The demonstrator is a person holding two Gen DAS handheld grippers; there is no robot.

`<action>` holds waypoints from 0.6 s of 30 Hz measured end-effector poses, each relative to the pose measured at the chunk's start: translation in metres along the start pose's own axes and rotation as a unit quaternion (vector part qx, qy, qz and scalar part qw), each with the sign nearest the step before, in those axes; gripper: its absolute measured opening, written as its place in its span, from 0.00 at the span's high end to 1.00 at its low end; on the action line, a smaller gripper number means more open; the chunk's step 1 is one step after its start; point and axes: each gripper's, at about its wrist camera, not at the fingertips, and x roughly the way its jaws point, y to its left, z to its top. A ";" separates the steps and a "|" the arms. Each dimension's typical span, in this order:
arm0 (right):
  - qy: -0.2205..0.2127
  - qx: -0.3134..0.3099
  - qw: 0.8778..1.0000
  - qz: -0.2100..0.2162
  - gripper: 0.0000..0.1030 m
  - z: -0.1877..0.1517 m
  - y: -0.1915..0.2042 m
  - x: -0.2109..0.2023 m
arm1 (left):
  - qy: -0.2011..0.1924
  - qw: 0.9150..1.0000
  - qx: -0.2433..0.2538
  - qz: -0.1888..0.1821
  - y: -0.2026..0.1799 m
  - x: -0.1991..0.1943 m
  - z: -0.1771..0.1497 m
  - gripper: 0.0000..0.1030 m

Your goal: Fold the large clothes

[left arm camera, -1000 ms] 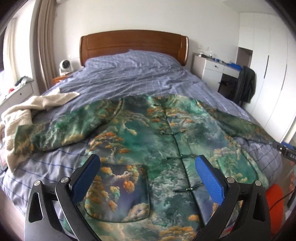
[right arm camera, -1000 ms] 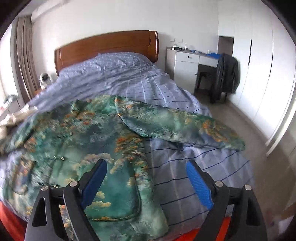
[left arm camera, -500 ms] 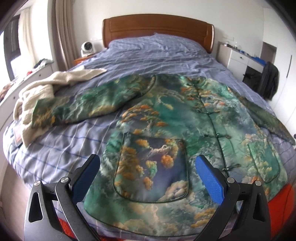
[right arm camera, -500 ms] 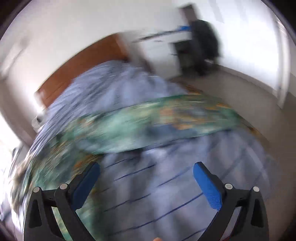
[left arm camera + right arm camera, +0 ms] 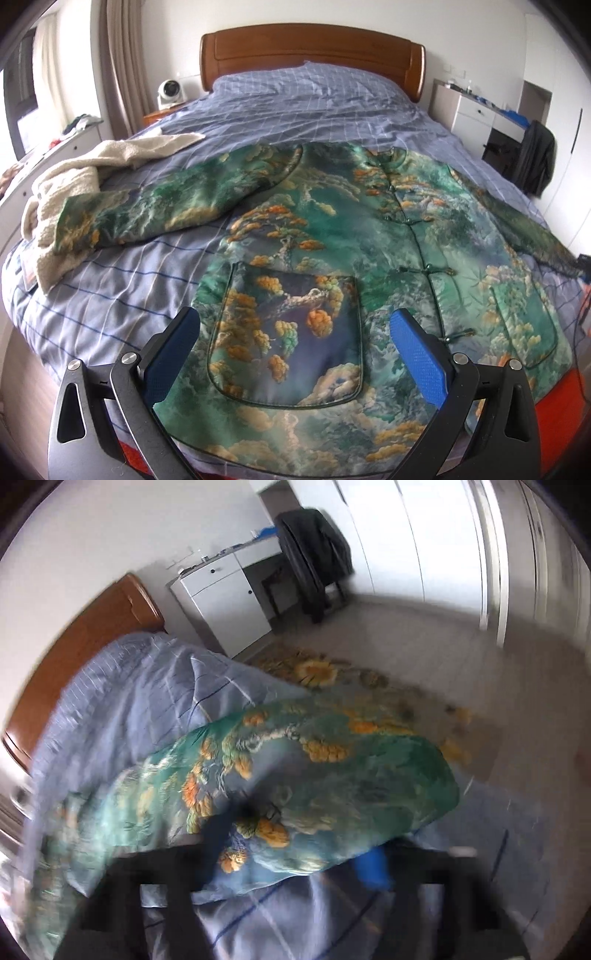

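Jacket point(image 5: 369, 236) – soft, slippery, padded. Right gripper point(image 5: 295, 853) closing over right sleeve cuff point(image 5: 332, 794) – grab there. Left gripper point(image 5: 295, 354) spread wide, empty.

A wooden headboard point(image 5: 310, 55) stands at twelve o'clock behind the blue checked bedspread point(image 5: 314, 107). A cream blanket point(image 5: 74, 184) lies at nine o'clock; a dark coat point(image 5: 535, 162) hangs at two o'clock beside white drawers point(image 5: 469, 118).

Soft daylight from the window point(image 5: 22, 99), left view's sharp; right view's motion-smeared, fisheye corners go black.
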 end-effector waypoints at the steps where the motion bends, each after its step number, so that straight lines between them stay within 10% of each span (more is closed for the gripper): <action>1: -0.010 -0.018 1.000 -0.011 0.82 0.001 0.005 -0.005 | 0.001 1.000 0.002 0.002 -0.001 0.001 -0.001 0.01; 9: -0.111 -0.203 0.972 0.031 0.89 -0.006 0.105 -0.096 | 0.018 1.000 0.015 0.003 -0.007 0.017 -0.010 0.01; 18: -0.112 -0.357 0.907 0.194 0.89 -0.072 0.245 -0.178 | 0.004 1.000 0.024 -0.010 -0.014 0.015 -0.007 0.01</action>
